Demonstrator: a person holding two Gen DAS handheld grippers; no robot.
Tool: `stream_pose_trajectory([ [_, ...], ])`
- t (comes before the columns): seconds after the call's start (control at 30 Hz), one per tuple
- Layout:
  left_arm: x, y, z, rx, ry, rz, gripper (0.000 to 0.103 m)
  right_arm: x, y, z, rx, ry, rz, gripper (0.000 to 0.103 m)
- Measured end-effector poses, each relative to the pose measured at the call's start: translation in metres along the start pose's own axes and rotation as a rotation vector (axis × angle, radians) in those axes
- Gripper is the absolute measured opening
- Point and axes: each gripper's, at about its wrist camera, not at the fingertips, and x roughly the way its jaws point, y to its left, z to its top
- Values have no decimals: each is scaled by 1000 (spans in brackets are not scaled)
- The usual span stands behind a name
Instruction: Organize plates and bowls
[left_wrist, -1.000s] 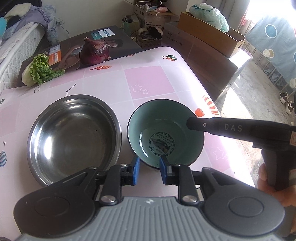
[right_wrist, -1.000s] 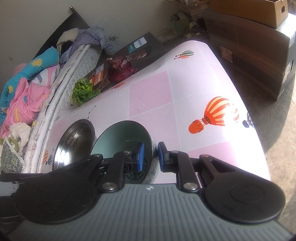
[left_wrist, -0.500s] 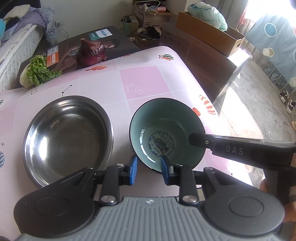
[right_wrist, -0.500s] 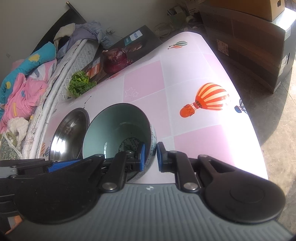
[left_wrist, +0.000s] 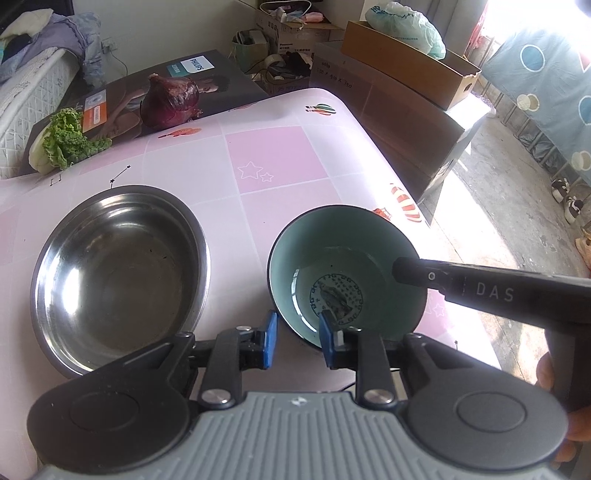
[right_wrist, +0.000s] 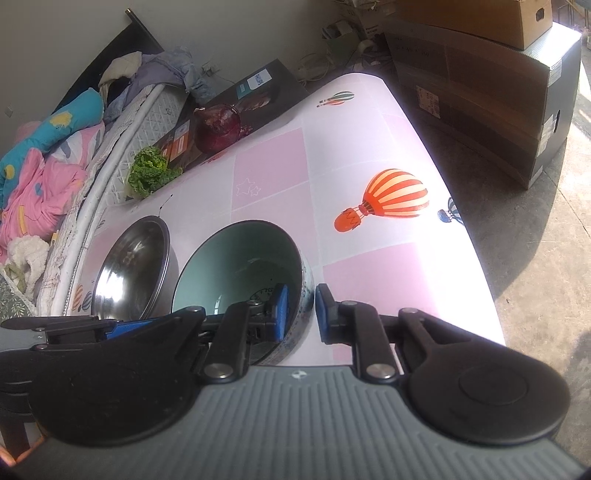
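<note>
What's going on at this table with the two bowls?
A person holds a gripper tool in each hand. The right gripper pinches the rim of the teal bowl, one finger inside and one outside, and the bowl is tilted. The left gripper hovers open near it. The steel bowl stands alongside on the table.

Both wrist cams close, angled down, share bowls (left_wrist: 347, 273).
</note>
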Motion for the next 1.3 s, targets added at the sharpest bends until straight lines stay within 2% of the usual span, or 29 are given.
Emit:
stream_pose_trajectory([
  [0.17, 5, 0, 3, 2, -4, 25, 23, 11, -3, 5, 22, 5, -9, 16],
  [0.57, -14, -4, -10, 27, -10, -17, 22, 6, 4, 1, 8, 30, -10, 16],
  [1.03, 11, -2, 2, -16, 43, 28, 22, 8, 0, -1, 10, 41, -6, 18],
  [1.3, 8, 0, -4, -21, 41, -5, 26, 7, -1, -1, 17, 31, 0, 18],
])
